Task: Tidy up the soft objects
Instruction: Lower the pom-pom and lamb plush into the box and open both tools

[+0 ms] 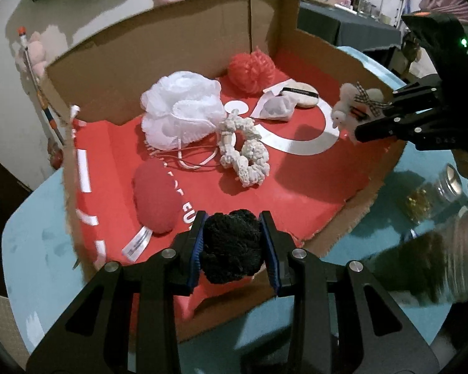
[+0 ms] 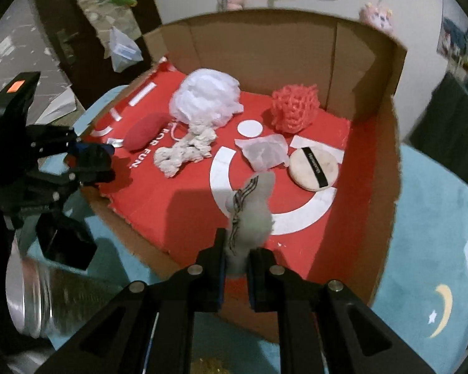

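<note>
Fingers: left gripper [image 1: 232, 246] clamps black pom-pom [image 1: 231, 246], right gripper [image 2: 236, 268] pinches small white plush [image 2: 252, 212] | both over cardboard tray's [image 2: 387, 187] near edge | seven soft items inside; two left to place.

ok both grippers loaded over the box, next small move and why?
Probably lower the left gripper a little further in and release the black pompom on the bare red floor beside the red cushion. It is clamped just over the cardboard box edge. The right gripper holds the small white plush.
</note>
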Tool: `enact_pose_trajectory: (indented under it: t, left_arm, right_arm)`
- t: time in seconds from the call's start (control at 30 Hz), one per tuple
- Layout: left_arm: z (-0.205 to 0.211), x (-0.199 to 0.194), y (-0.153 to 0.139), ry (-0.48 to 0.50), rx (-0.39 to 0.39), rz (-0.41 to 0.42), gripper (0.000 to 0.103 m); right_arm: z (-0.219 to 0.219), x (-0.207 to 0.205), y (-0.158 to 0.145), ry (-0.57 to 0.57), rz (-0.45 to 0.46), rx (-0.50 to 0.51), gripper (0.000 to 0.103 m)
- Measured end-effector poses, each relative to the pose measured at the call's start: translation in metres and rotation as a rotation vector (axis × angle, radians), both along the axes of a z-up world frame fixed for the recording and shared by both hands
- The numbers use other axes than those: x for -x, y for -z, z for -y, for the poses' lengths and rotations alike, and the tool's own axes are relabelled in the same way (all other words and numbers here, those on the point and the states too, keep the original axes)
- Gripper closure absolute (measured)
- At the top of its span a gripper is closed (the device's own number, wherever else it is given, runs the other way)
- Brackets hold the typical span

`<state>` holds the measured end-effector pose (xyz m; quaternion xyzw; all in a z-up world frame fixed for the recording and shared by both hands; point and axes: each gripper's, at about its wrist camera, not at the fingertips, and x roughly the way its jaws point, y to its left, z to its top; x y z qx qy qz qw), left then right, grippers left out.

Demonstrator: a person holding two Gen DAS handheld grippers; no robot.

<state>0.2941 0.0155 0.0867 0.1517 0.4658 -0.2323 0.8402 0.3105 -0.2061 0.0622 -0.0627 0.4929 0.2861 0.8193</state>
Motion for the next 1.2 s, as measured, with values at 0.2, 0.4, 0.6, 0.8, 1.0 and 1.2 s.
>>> enact_pose_trajectory:
  t: [0.2, 0.4, 0.6, 0.8, 1.0, 1.2]
  left_arm:
    - [0.011, -0.017, 0.011, -0.017, -0.037, -0.048, 0.072]
    - [0.014, -0.029, 0.019, -0.050, -0.065, -0.074, 0.072]
    - [0.013, -0.037, 0.024, -0.075, -0.080, -0.096, 0.072]
    - [0.012, -0.042, 0.027, -0.078, -0.086, -0.108, 0.071]
    - [0.013, -0.045, 0.032, -0.082, -0.102, -0.124, 0.071]
    - [0.015, -0.046, 0.033, -0.078, -0.125, -0.125, 0.039]
  right_arm:
    - [-0.006, -0.025, 0.013, 0.056, -0.114, -0.003, 0.090]
    - [-0.005, -0.041, 0.020, 0.115, -0.176, 0.001, 0.089]
    - [-0.006, -0.052, 0.023, 0.129, -0.200, 0.018, 0.088]
    - [-0.005, -0.063, 0.027, 0.143, -0.211, 0.040, 0.084]
    - [-0.008, -0.060, 0.027, 0.130, -0.205, 0.059, 0.066]
    - [-0.018, -0.056, 0.026, 0.126, -0.178, 0.120, 0.055]
